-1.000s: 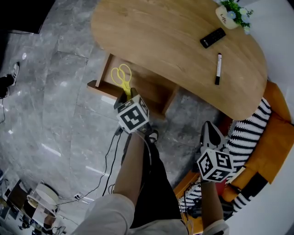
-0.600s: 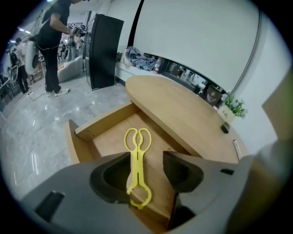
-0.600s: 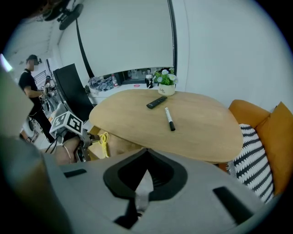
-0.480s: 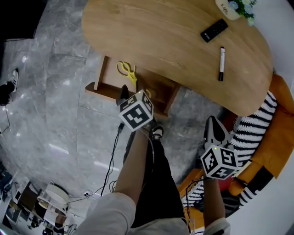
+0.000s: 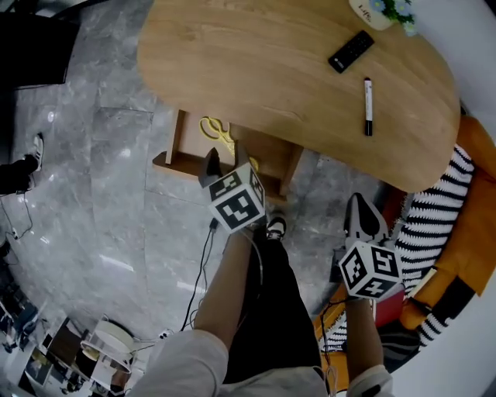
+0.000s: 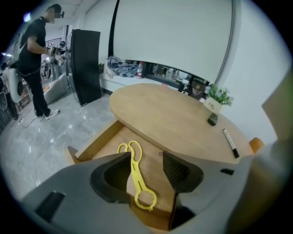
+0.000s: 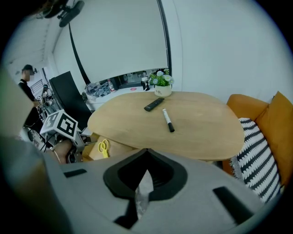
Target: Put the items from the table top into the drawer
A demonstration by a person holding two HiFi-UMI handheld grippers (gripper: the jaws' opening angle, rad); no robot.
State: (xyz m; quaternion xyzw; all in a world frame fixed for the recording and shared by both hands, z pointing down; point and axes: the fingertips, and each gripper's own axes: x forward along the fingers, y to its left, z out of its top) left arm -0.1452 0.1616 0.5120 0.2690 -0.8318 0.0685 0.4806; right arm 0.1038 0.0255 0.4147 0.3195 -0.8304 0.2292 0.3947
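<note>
Left tongs (image 5: 223, 164) higher, above drawer (image 5: 177, 138) rim

Grey left tongs (image 6: 145, 171) bear a black-and-white marker cube (image 5: 236, 200).

Wooden table (image 5: 271, 62) bears marker (image 5: 368, 106), remote (image 5: 350, 52), perhaps a planter (image 5: 372, 12).

A lounge corner within a workspace. An oval wooden counter (image 5: 271, 62), orange sofa (image 5: 479, 186) and marble floor (image 5: 101, 178); a person (image 6: 32, 50) stands by a black cabinet (image 6: 85, 64).
</note>
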